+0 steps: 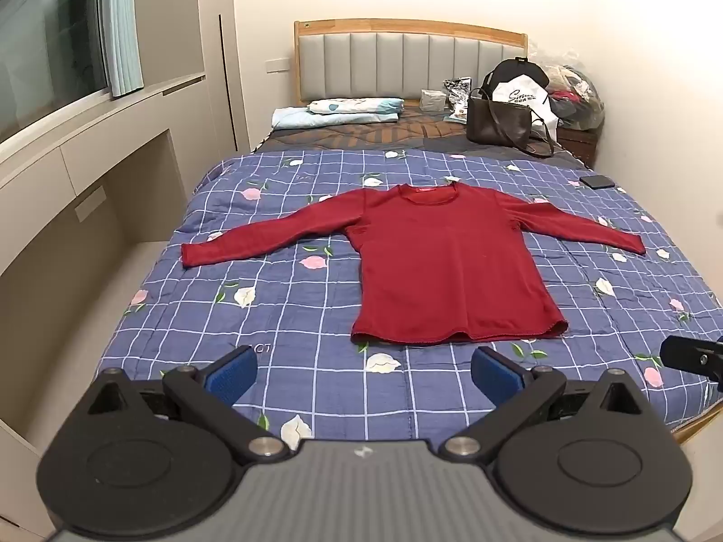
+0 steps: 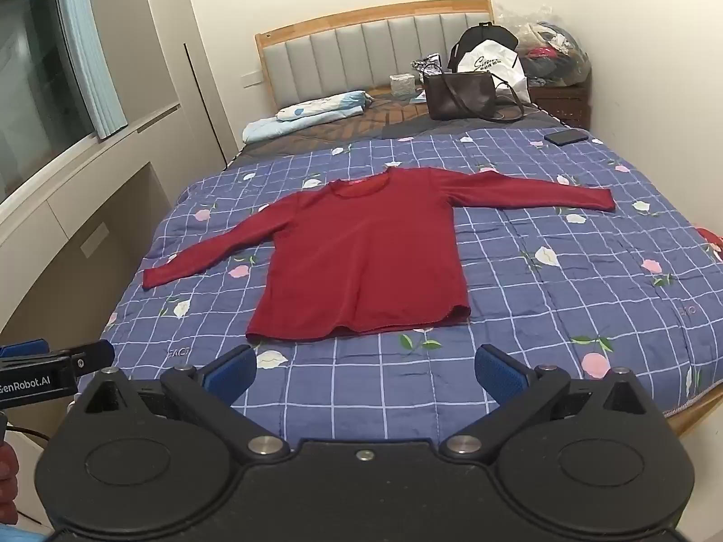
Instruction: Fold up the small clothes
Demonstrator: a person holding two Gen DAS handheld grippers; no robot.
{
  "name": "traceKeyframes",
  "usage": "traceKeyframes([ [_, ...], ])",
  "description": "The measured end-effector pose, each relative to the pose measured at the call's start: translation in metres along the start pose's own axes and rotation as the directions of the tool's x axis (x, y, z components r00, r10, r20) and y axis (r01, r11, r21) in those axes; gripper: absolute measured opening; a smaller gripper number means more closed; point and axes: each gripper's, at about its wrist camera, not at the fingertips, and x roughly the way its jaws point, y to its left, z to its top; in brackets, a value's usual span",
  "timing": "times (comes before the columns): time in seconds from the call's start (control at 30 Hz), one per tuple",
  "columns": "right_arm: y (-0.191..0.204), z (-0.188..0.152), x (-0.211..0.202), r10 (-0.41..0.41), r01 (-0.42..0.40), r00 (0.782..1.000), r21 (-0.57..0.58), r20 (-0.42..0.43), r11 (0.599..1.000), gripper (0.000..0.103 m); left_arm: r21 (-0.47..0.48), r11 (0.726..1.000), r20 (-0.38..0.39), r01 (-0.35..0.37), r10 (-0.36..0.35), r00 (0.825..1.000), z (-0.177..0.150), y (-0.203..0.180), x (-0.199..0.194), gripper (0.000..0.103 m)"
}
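The clear plastic bag [image 1: 576,95] in the far corner is stuffed with jumbled items too small and tangled to identify. The brown handbag [image 1: 499,122] hides the lower part of the white shopping bag [image 1: 519,97], whose printed lettering is too small to read. In the right wrist view, a red object [image 2: 714,239] on the quilt [image 2: 587,293] is cut off by the edge.

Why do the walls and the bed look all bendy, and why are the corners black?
Both views use a fisheye lens: in the left wrist view the window frame bows and the corners go black; in the right wrist view the headboard arches. The red shirt is sharp, evenly lit, without glare.
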Motion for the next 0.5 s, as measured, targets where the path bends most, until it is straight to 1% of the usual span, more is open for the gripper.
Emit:
traceKeyframes([
  [0.43, 0.0001, 0.0008, -0.0024, 0.014, -0.014, 1.0, -0.009, -0.001, 1.0, 0.103, -0.011, 1.0, -0.003, 0.011, -0.011, 1.0, -0.0023, 0.0045, 0.001, 0.103],
  [0.47, 0.0004, -0.001, 0.0019, 0.017, -0.017, 1.0, -0.001, -0.006, 1.0, 0.103, -0.01, 1.0, -0.004, 0.01, -0.01, 1.0, -0.0024, 0.0047, 0.0023, 0.103],
  [0.5, -0.0071, -0.0004, 0.0014, 0.027, -0.027, 1.0, 0.008, -0.009, 1.0, 0.103, -0.01, 1.0, -0.003, 0.008, -0.008, 1.0, -0.0028, 0.0048, 0.0019, 0.103],
])
